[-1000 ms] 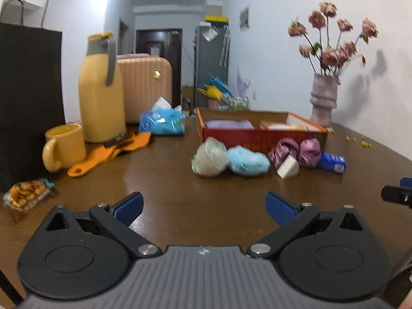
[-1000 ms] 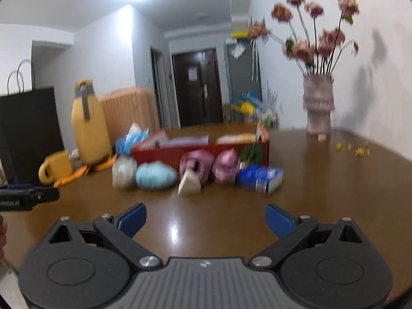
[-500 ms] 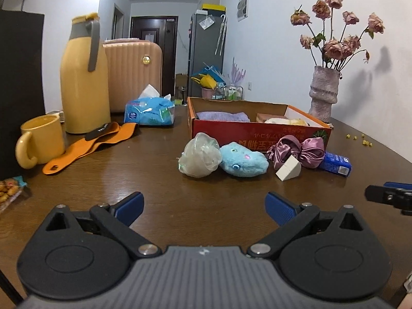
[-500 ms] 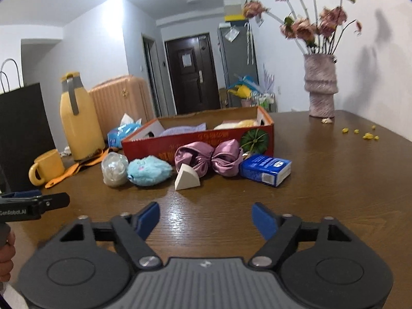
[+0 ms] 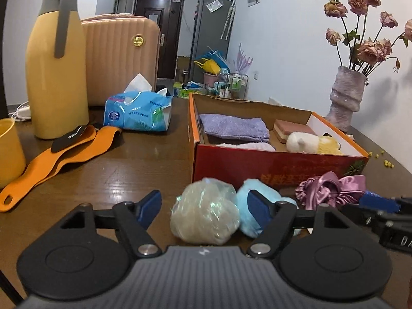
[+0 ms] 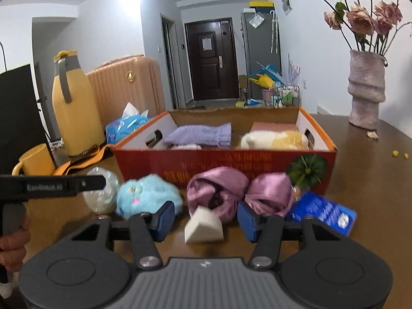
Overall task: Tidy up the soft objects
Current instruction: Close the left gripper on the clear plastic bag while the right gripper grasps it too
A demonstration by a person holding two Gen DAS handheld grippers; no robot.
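You brought the left gripper (image 5: 203, 204) around the pale mesh ball (image 5: 204, 215); its jaws were closing, with the ball between them and a gap still visible on the left side. The right gripper (image 6: 203, 217) was also closing, framing the white wedge sponge (image 6: 203, 228), pads not yet touching. Both items lay on the table (image 6: 373, 180) just in front of the red cardboard box (image 6: 224, 166), likely their destination. The left tool's arm read "GenRobot AI"; the box lettering was illegible.
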